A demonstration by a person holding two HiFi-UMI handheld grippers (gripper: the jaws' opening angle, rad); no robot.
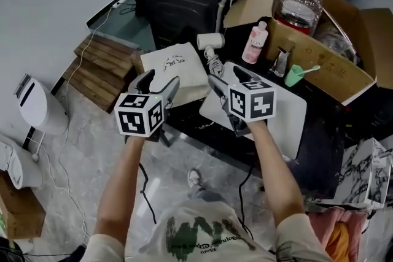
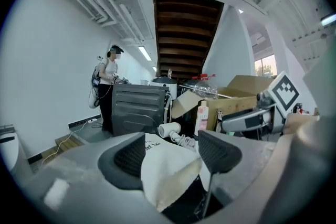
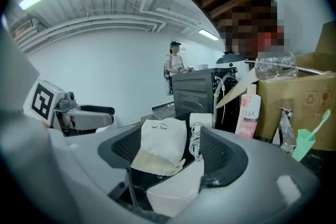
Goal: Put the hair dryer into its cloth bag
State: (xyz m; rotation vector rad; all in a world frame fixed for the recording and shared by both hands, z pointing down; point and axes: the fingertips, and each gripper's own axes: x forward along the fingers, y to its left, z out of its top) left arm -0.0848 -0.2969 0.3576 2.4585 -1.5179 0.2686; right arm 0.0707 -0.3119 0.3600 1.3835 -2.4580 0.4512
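Step in hand, as I read it: opening the cloth bag [image 1: 175,67], with nothing gripped yet. L gripper [image 1: 159,84] hovers at the bag's near edge, jaws apart. In the left gripper view the bag's near corner shows between them, but they aren't closed on it, and I can't tell if they touch. R gripper [image 1: 228,80] is just beside it, over a white board [image 1: 282,113], jaws also apart & empty, w/ bag and cord in view beyond them. Hair dryer [image 1: 210,41] lies on the black worktop [image 1: 322,132] just past the bag's far right corner, outside the bag. Its cord [image 1: 215,63] is bundled between dryer & board. The bag lies flat, and its puckered near hem looks like the mouth. To do it well, L should prob. pinch only the top layer at that hem and lift so the mouth gapes. R should take the dryer by its body, not the cord, and feed it in head first. Loose cord could snag the hem, so tuck it in after. Keep the swing clear of the pink bottle [image 1: 255,43] nearby.
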